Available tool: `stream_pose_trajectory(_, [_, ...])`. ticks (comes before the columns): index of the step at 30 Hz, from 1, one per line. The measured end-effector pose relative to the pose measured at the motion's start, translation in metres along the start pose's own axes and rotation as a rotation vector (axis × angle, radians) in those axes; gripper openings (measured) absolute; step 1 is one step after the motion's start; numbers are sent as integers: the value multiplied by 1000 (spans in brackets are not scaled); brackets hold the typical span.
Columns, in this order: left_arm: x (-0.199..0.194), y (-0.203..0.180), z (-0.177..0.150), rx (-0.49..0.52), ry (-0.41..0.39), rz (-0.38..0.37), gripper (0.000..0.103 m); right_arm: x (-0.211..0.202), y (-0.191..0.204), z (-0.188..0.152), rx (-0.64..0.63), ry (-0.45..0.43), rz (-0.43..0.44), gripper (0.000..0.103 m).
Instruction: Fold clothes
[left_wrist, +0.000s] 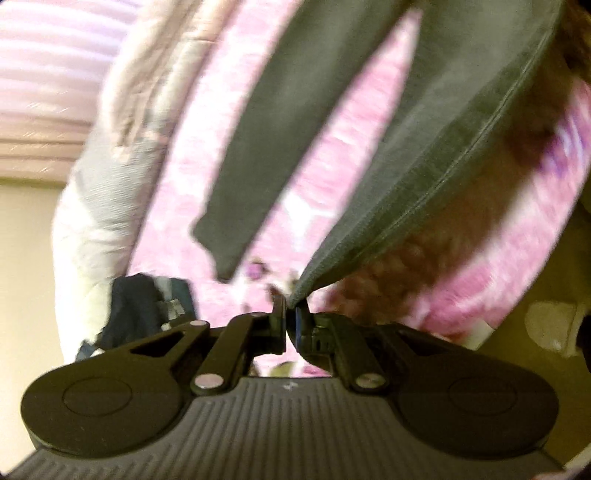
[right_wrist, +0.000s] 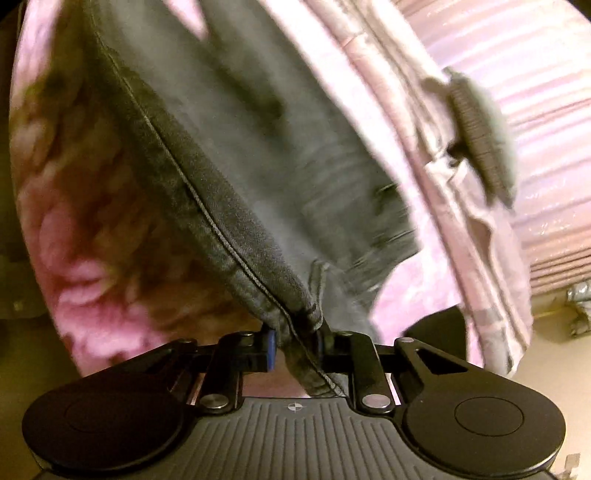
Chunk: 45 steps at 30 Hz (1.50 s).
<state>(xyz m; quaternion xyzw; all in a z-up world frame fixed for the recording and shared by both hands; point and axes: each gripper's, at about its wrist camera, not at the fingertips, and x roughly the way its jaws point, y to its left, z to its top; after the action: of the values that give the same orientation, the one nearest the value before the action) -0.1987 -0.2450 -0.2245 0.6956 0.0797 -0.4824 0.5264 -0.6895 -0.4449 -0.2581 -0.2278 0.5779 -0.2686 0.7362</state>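
A pair of dark grey jeans hangs over a bed with a pink flowered cover. My left gripper is shut on a thin corner of the jeans, which stretch up and to the right from the jaws. One trouser leg dangles free to the left. In the right wrist view my right gripper is shut on a thick seamed edge of the jeans, with the fabric bunched between the blue pads. The other gripper shows blurred at the upper right.
A pale quilted blanket lies along the left side of the bed, and a dark blue garment sits beside it. A pink padded headboard stands behind the bed. Beige floor shows at the left.
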Motion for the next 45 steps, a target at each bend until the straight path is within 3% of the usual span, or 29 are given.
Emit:
stream_pose_trajectory(4, [-14, 48, 14, -61, -12, 15, 4, -14, -61, 33, -21, -37, 10, 18])
stream_pose_trajectory(9, [8, 123, 47, -96, 14, -110, 4, 19, -125, 86, -70, -29, 67, 19])
stream_pose_trajectory(16, [102, 185, 95, -37, 31, -309, 4, 115, -176, 153, -72, 89, 163, 19])
stream_pose_trajectory(24, [215, 214, 141, -28, 38, -442, 5, 205, -182, 169, 7, 202, 239, 19])
stream_pose_trajectory(28, [252, 203, 164, 38, 68, -416, 7, 239, -184, 171, 60, 219, 262, 19])
stream_pose_trajectory(31, [273, 189, 176, 56, 88, -346, 16, 261, -185, 171, 82, 211, 264, 21])
stream_pose_trajectory(32, [278, 186, 179, 54, 92, -320, 24, 267, -185, 171, 93, 209, 258, 23])
stream_pose_trajectory(34, [280, 179, 181, 54, 95, -251, 33, 275, -187, 170, 123, 206, 221, 60])
stream_pose_trajectory(35, [279, 178, 181, 56, 93, -228, 34, 276, -191, 169, 154, 203, 209, 64])
stream_pose_trajectory(39, [257, 189, 178, -26, 79, -189, 43, 264, -216, 156, 363, 188, 194, 66])
stream_pose_trajectory(45, [215, 202, 175, -164, 56, -160, 45, 219, -222, 107, 705, 179, 166, 66])
